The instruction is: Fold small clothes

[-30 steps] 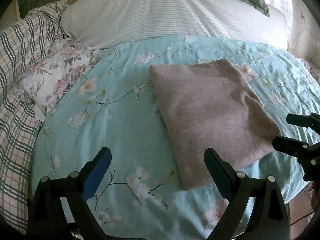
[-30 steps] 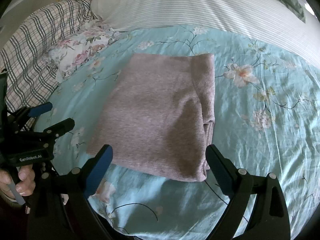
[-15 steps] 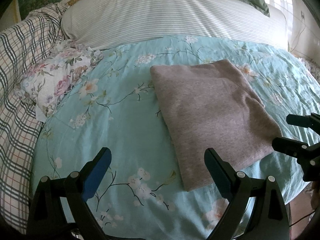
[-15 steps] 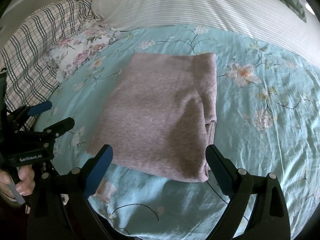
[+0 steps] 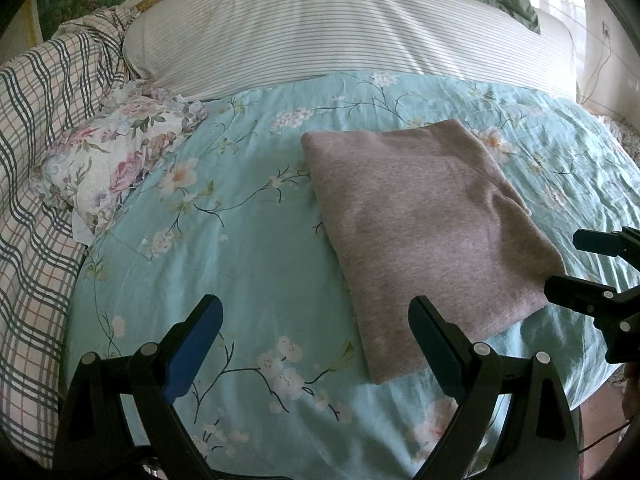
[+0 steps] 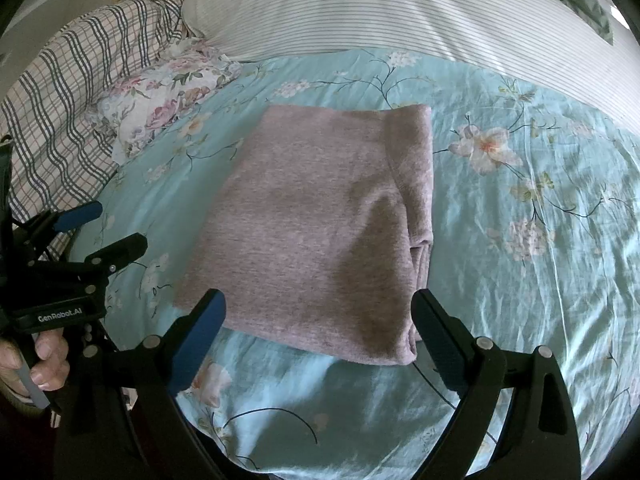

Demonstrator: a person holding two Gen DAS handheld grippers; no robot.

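A pinkish-grey garment (image 5: 428,220) lies folded into a flat rectangle on the turquoise floral bed sheet (image 5: 248,256); it also shows in the right wrist view (image 6: 320,224), with stacked layers along its right edge. My left gripper (image 5: 316,320) is open and empty, above the sheet to the left of the garment's near corner. My right gripper (image 6: 318,314) is open and empty, over the garment's near edge without touching it. Each gripper shows at the edge of the other's view, the right one (image 5: 592,268) and the left one (image 6: 96,228).
A small floral cloth (image 5: 116,160) lies at the left of the sheet beside a plaid blanket (image 5: 36,128). A striped pillow (image 5: 340,28) runs across the back. The near edge of the bed (image 5: 520,400) drops off at lower right.
Both views have drifted very slightly. The garment lies as before and both grippers stay open.
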